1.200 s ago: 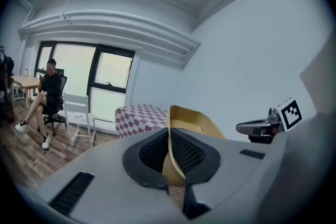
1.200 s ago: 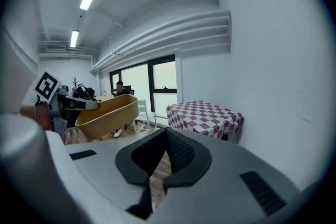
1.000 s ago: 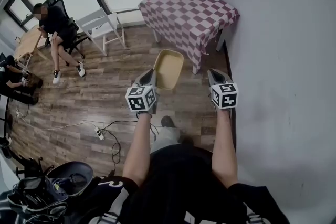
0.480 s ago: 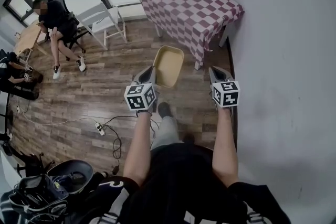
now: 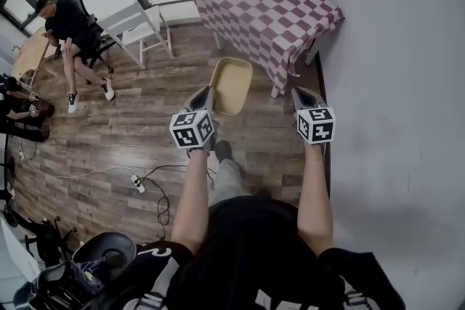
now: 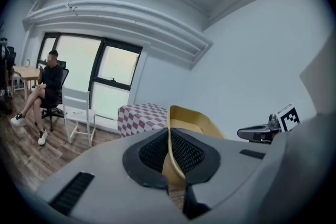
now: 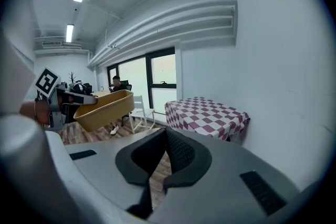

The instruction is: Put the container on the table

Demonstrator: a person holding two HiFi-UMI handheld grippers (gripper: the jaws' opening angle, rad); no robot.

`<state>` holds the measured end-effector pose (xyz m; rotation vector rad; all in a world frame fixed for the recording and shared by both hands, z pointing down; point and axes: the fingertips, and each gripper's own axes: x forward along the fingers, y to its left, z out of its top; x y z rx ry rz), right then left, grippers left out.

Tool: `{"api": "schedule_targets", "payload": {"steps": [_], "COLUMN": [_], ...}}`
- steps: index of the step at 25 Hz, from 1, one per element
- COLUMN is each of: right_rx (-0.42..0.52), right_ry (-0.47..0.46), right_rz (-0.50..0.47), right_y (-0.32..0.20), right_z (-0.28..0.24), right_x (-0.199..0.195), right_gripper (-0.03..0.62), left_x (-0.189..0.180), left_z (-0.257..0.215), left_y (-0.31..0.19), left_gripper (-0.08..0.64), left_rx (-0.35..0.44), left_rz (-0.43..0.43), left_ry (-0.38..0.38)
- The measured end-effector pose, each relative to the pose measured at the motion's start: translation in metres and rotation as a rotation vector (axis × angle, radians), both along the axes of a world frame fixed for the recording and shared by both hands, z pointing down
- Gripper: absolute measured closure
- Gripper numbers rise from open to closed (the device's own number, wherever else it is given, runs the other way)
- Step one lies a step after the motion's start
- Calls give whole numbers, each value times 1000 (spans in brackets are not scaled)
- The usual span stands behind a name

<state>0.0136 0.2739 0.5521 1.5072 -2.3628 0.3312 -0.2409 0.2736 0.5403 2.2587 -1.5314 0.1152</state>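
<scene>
The yellow container [image 5: 231, 86] hangs above the wooden floor, short of the table with the red-and-white checked cloth [image 5: 265, 11]. My left gripper [image 5: 205, 99] is shut on its near rim. In the left gripper view, the thin yellow wall [image 6: 191, 120] is pinched between the dark pads of the left gripper [image 6: 169, 149]. My right gripper [image 5: 302, 94] is to the right of the container, apart from it. In the right gripper view, the right gripper [image 7: 165, 147] is shut with nothing in it. The container [image 7: 105, 108] is to its left and the table [image 7: 207, 115] is ahead.
A pale wall [image 5: 392, 83] runs along the right, close to the right gripper. A white chair [image 5: 138, 29] stands left of the table, and a person sits in an office chair [image 5: 69, 25] beyond it. A power strip with cables [image 5: 138, 181] and bags [image 5: 80, 268] lie on the floor behind.
Both grippers have moved forward together towards the checked table, and the container has come with the left one. The grip has not changed. The person's foot has stepped forward below the container.
</scene>
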Motion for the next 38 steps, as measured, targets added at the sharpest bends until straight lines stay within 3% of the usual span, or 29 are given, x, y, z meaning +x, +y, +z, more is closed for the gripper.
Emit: {"api": "schedule_targets", "payload": {"steps": [9, 18, 30, 38], "right_rx": [-7, -16, -23, -32], "right_ry": [6, 16, -18, -13], "right_rz": [59, 103, 192, 243], "right_y": [-100, -169, -214, -220], "right_z": [-14, -19, 2, 13], "right_x": [-15, -50, -86, -73], "right_gripper": [577, 577, 577, 577], "left_x": [-16, -50, -85, -67], "left_z": [-12, -11, 7, 15], "left_y": [-115, -194, -248, -270], "left_gripper": [525, 525, 525, 525], "left_rx": [-5, -15, -34, -47], "left_rz": [66, 114, 178, 226], "left_ry": [14, 33, 15, 27]}}
